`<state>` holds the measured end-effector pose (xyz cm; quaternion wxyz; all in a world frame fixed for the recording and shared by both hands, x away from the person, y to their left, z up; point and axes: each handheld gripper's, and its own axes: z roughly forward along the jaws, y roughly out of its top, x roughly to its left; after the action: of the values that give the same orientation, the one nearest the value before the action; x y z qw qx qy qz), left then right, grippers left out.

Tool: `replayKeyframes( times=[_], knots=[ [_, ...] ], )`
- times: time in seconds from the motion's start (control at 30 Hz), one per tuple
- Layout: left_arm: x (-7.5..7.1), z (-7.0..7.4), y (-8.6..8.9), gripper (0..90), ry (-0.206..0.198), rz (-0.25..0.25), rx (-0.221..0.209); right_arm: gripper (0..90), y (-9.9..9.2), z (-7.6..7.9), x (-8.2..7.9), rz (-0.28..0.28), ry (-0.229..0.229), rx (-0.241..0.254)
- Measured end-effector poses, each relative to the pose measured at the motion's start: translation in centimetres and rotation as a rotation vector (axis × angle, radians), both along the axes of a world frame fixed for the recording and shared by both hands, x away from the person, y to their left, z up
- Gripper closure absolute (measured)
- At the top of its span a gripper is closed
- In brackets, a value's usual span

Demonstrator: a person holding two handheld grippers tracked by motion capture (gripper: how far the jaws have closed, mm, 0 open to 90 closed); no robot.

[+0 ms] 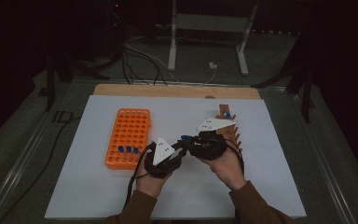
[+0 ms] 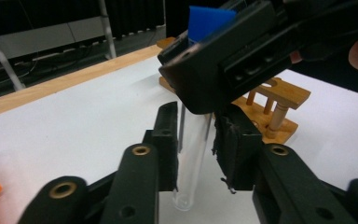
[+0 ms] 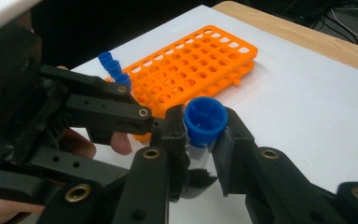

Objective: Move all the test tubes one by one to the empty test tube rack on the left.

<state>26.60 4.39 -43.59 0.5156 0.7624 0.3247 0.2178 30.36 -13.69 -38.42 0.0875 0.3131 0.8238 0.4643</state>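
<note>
Test tube [image 2: 192, 154] over white mat [image 1: 98, 186], wooden table edge [image 1: 177, 90], dark room

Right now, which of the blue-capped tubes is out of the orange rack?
The blue-capped tube held between both tools over the white mat: the right tool clamps it near the cap, the left tool grips its clear body. The other three tubes stand in the orange rack.

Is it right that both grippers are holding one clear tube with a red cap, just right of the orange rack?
Not quite: the cap is blue, as the right gripper view shows. The rest holds: the left gripper and the right gripper both grip the clear tube, just right of the orange rack.
</note>
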Motion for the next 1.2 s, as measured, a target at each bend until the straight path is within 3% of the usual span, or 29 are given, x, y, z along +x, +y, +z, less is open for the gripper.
replayKeyframes(
  times=[0.4, 0.47, 0.67, 0.8, 1.2],
  knots=[
    [0.0, 0.1, 0.1, 76.8, 0.011, -0.025, -0.007, 75.2, 0.1, -0.1, 0.0, 0.0, 0.002, 0.001],
    [0.1, 0.0, 0.1, 77.0, 0.014, -0.021, -0.003, 68.0, -0.1, 0.0, 0.0, 0.002, -0.001, 0.016],
    [0.3, 0.0, 0.4, 77.0, 0.023, -0.007, 0.001, 35.0, -0.7, 0.4, 0.0, -0.02, -0.015, 0.047],
    [0.4, 0.1, 0.8, 77.0, 0.033, 0.005, -0.005, 21.0, -1.2, 0.5, 0.0, -0.052, -0.032, 0.049],
    [0.1, 0.5, 2.9, 77.0, 0.039, 0.016, -0.038, 6.2, -3.3, 0.1, 0.3, -0.116, -0.056, 0.051]
  ],
)
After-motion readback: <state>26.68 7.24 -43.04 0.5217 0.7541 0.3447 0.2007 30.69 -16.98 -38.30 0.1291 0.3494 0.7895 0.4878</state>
